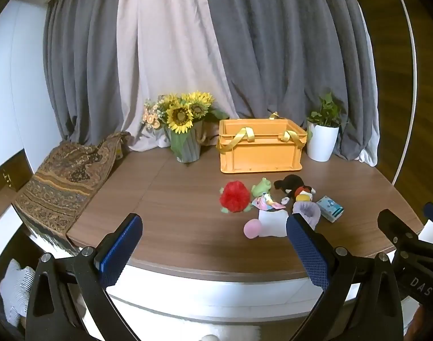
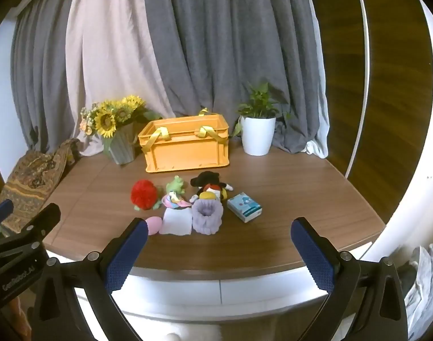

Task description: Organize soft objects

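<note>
Hidden, cropped or unreadable items

Orange crate: interior floor screened by its front wall, contents cannot be told. Purple knit piece: lower part covered by a blue jaw pad in the left wrist view. Pink ball: partly behind a jaw pad in the right wrist view. Blue box: print too small to read. Black plush: overlapped by neighbouring toys, shape unclear. Patterned cloth: partly blocked by the other gripper.

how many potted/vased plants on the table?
2. Sunflower bouquet in a grey vase left of the orange crate; green plant in a white pot right of it. None seems hidden.
</note>
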Tool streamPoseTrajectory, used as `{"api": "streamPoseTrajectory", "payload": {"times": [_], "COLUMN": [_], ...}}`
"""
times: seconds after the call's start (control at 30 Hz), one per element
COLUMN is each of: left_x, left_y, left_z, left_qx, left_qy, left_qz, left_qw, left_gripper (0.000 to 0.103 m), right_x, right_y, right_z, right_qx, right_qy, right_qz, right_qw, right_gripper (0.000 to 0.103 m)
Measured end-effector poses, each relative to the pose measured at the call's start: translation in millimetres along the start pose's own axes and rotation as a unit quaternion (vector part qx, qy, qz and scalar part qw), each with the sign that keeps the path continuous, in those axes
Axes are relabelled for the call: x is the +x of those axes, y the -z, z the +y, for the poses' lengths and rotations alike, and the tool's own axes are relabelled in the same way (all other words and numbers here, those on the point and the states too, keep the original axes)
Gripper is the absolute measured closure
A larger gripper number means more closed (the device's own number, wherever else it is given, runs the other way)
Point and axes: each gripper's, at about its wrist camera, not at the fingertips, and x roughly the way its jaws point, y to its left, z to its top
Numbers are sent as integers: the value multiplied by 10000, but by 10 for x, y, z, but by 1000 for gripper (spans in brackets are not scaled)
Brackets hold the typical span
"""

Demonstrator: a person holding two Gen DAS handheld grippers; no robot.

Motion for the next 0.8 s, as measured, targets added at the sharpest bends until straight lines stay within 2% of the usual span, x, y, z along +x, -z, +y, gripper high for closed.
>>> {"api": "streamPoseTrajectory", "payload": {"times": [0.23,0.3,0.8], "left_x": [11,-41,-57], "left_y": [-65,-81,-119], "left_z": [-101,-17,-50], "left_qx": [22,-50,-63], "left_qy": [-83,-43,-14], "left_qz": [-81,-140,-152], "left_qw": [9999,9999,9999], "left_gripper": [0,0,0], "right_x": [-2,-21,-67], "right_y": [-25,-107,-75], "right_z": [-40,-56,-92], "right_qx": [4,55,108], "right_qy": [61,34,52], "right_qz": [-46,-49,-176], "right_qw": [10000,10000,9998], "right_gripper": [1,1,1]}}
